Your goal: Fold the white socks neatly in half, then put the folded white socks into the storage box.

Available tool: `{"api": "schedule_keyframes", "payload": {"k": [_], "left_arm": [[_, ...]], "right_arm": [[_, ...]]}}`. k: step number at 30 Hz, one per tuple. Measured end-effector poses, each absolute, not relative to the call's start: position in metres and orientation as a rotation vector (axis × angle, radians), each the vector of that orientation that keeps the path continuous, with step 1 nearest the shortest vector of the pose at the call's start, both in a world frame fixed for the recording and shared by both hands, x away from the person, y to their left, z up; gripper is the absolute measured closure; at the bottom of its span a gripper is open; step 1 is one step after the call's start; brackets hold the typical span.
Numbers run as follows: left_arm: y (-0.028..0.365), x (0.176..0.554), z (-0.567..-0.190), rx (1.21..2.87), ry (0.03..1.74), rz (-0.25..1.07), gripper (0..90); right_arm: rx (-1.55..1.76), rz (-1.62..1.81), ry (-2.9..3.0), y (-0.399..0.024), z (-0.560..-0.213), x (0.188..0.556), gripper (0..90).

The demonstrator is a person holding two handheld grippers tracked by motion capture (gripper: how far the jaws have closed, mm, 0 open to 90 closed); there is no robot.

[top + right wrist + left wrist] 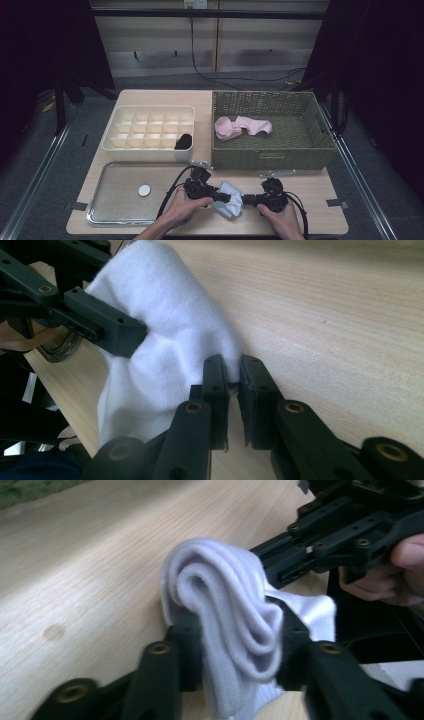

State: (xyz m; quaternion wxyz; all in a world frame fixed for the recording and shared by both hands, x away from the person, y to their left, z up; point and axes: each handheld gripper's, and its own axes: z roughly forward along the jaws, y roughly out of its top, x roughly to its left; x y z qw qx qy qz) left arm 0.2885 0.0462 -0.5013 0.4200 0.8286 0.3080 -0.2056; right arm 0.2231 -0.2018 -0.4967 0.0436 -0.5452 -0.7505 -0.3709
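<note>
Centrally, near the table's (320, 200) near edge, a white sock (230, 199) is clamped at both ends: the left gripper (235, 635) squeezes its folded bulk, the right gripper (234, 382) pinches its edge; wicker basket (272, 157) beyond.

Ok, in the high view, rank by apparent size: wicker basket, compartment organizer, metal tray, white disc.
1. wicker basket
2. metal tray and compartment organizer: look alike in footprint, and the tray sits nearer the camera, so unranked
3. white disc
</note>
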Motion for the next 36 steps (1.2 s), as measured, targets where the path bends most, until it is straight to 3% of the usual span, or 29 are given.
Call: {"api": "schedule_keyframes", "payload": {"k": [5, 24, 36], "left_arm": [[0.047, 0.289, -0.498, 2.079, 0.756, -0.503, 70.6], [0.061, 0.294, -0.484, 2.062, 0.775, -0.463, 71.0], [0.067, 0.293, -0.477, 2.056, 0.778, -0.447, 71.0]], "right_arm": [[-1.665, -1.158, -2.289, -0.206, -0.495, 0.225, 76.2], [-1.718, -1.319, -2.235, -0.228, -0.478, 0.224, 48.0], [-1.746, -1.383, -2.237, -0.242, -0.470, 0.222, 39.3]]}}
